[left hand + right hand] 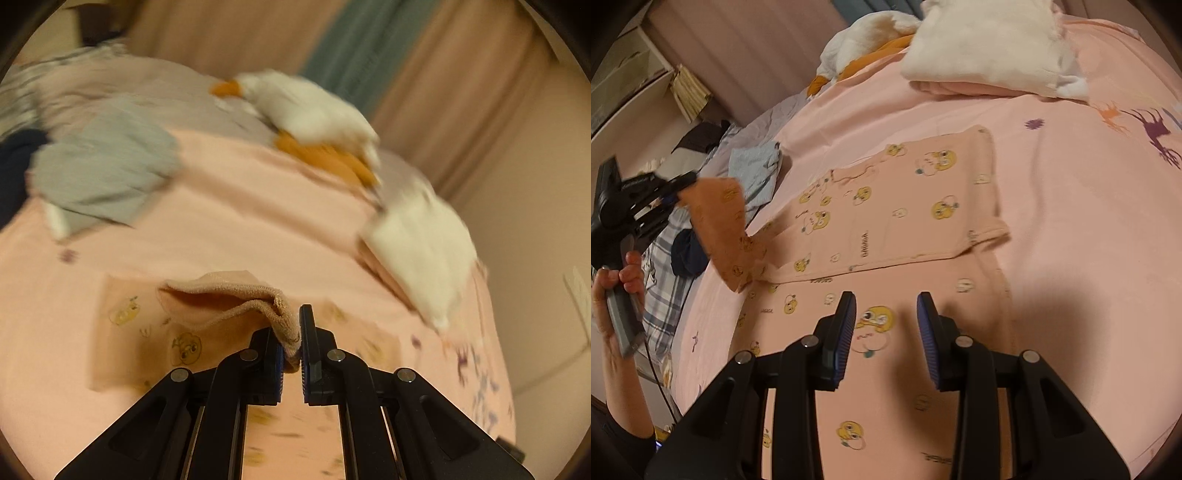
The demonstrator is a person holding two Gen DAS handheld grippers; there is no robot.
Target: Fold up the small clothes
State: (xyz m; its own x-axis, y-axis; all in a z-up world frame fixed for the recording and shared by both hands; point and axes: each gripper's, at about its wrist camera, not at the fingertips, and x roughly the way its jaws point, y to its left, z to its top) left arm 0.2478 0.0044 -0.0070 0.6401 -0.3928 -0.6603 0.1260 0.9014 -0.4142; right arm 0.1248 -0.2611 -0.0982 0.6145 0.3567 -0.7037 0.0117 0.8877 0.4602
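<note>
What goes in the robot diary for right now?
left gripper: shut on pink garment cuff, lifted | right gripper: open above garment

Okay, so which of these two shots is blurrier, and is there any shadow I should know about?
Left wrist view: heavy motion smear over the white plush toy and grey garment; only the left gripper and its pinched peach cuff stay sharp. Right wrist view: mostly crisp, with a dark shadow on the bedsheet beside the right gripper.
</note>
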